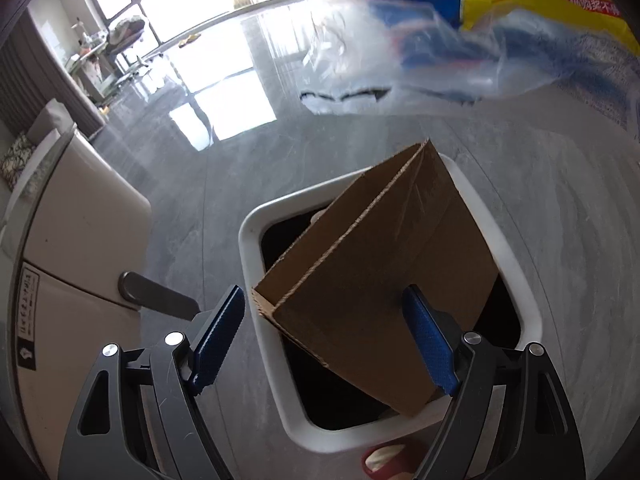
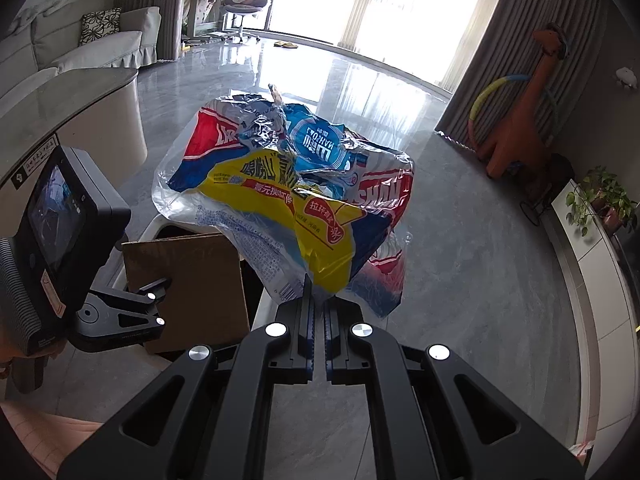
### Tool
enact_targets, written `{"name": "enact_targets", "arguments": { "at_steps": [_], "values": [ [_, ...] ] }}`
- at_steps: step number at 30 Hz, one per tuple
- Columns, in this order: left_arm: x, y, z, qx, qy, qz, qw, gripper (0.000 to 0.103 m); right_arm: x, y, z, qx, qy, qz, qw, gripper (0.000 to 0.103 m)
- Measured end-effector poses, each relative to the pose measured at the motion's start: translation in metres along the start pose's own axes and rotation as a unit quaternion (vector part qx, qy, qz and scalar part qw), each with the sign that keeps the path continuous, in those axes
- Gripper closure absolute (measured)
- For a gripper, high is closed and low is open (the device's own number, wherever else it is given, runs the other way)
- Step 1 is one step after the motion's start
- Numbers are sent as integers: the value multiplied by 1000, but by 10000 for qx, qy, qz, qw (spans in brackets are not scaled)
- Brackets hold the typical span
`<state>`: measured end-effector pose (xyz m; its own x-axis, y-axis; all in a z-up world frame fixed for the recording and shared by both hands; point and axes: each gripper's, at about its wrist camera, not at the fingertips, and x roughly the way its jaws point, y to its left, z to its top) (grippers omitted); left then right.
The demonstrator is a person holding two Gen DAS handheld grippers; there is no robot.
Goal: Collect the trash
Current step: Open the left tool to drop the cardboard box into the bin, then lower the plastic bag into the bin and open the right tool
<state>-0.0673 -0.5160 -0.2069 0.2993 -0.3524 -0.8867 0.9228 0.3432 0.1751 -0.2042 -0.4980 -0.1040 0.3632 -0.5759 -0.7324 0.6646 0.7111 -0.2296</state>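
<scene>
Left wrist view: your left gripper (image 1: pixel 324 316) hangs over the white bin (image 1: pixel 256 216), its jaws spread wide around a brown cardboard box (image 1: pixel 372 280) that sits tilted in the bin's dark mouth, one corner poking above the rim. The right pad (image 1: pixel 430 344) lies against or just in front of the box wall; the fisheye angle leaves it unclear whether either pad presses, though the left pad stands clear of the cardboard. Ahead and above the fingers hangs the plastic wrapper (image 1: pixel 500 32), a crumpled printed film in red, blue and yellow. From the right wrist, your right gripper (image 2: pixel 318 312) is pinched tight on that wrapper's lower edge, holding it over the bin beyond the box. By the look of it, the box is mid-disposal: push it down to clear space, then bring the wrapper over the opening and release.
</scene>
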Motion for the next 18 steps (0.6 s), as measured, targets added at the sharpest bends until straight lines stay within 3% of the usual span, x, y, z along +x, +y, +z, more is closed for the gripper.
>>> {"name": "enact_targets", "arguments": {
  "at_steps": [2, 6, 8, 11, 18],
  "values": [
    [4, 1, 0, -6, -64, 11, 10000, 18, 1, 1, 0, -13, 6, 4, 10000, 99],
    [37, -14, -13, 400, 536, 535, 9963, 18, -1, 1, 1, -43, -28, 20, 10000, 99],
    [40, -10, -23, 208, 517, 428, 9975, 18, -5, 0, -1, -64, -65, 23, 10000, 99],
    [19, 3, -27, -203, 94, 81, 9997, 18, -3, 1, -3, -116, -54, 51, 9999, 99],
    [-19, 27, -16, -655, -650, 49, 9957, 18, 5, 11, -14, -268, 118, 202, 9994, 99]
  ]
}}
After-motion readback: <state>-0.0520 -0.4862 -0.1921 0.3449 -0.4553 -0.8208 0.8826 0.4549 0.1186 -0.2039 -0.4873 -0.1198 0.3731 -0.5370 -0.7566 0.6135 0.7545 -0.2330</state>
